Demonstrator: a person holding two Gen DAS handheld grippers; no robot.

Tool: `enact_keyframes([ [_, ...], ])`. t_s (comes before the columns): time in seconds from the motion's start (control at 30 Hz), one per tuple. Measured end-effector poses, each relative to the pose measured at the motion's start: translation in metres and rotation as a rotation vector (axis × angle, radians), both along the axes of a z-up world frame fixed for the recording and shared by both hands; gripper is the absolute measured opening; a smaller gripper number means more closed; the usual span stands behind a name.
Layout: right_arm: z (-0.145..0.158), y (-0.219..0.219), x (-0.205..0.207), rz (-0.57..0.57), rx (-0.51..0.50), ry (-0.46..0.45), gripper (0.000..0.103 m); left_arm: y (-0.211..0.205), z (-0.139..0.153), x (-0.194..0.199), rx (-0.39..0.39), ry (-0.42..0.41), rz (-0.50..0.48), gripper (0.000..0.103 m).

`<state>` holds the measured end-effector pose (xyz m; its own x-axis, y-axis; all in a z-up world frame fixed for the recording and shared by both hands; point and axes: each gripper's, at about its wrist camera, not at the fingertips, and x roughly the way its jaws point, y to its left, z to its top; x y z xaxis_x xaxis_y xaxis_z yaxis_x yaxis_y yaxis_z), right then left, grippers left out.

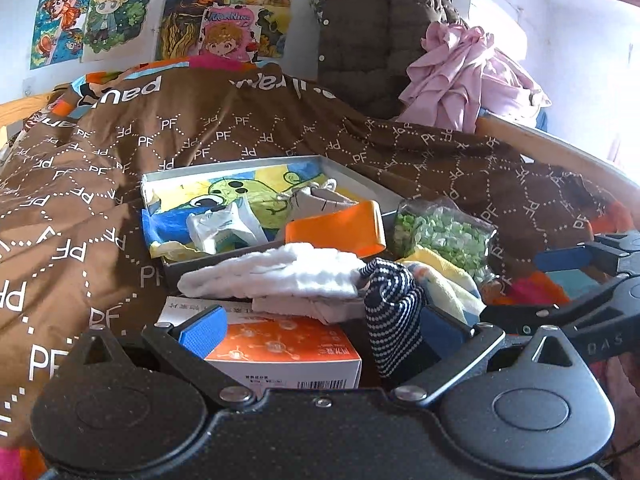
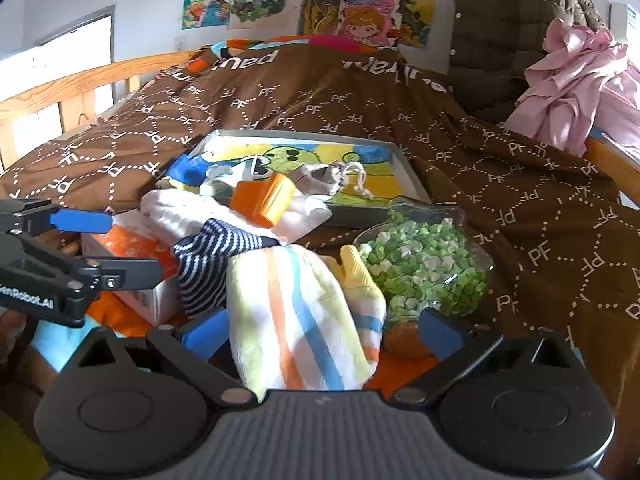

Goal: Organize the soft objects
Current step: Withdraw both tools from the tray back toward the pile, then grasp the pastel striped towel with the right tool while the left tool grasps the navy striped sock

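Left gripper [image 1: 320, 330]: jaws spread wide, grasping nothing. The navy-and-white striped sock [image 1: 390, 312] stands between the pads, nearer the 3 o'clock pad; contact not clear. An orange-and-white carton [image 1: 280, 354] lies under the jaws toward 9 o'clock.

Right gripper [image 2: 322, 330]: jaws likewise apart, released. The pastel-striped towel [image 2: 304, 320] lies heaped between the pads, not pinched.

Outward: a white folded cloth [image 1: 276, 270] at 12 o'clock of the left gripper, lapping the tray's near rim. Beyond it, the grey tray [image 1: 362, 178] on the brown bedspread [image 1: 100, 184], holding an orange band [image 1: 340, 230] and a drawstring pouch [image 2: 320, 178]. A bag of green pieces [image 2: 424, 270] sits at 1 o'clock of the right gripper.

Judgement: step in hand is pick-up, early in the sort; the soft items are piled outside the tray. Next move calls for closing on one bunched fold only, then lifting clear of the neighbours.
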<state>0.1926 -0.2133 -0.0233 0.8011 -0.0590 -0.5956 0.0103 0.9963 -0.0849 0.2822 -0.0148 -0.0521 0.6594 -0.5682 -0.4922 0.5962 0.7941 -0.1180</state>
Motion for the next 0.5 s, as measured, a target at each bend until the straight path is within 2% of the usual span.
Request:
enact_keyframes([
  [0.5,-0.009,-0.004,-0.001,0.027,0.065,0.047,0.103,-0.011,-0.003,-0.008,0.077,0.004,-0.021,0.102],
])
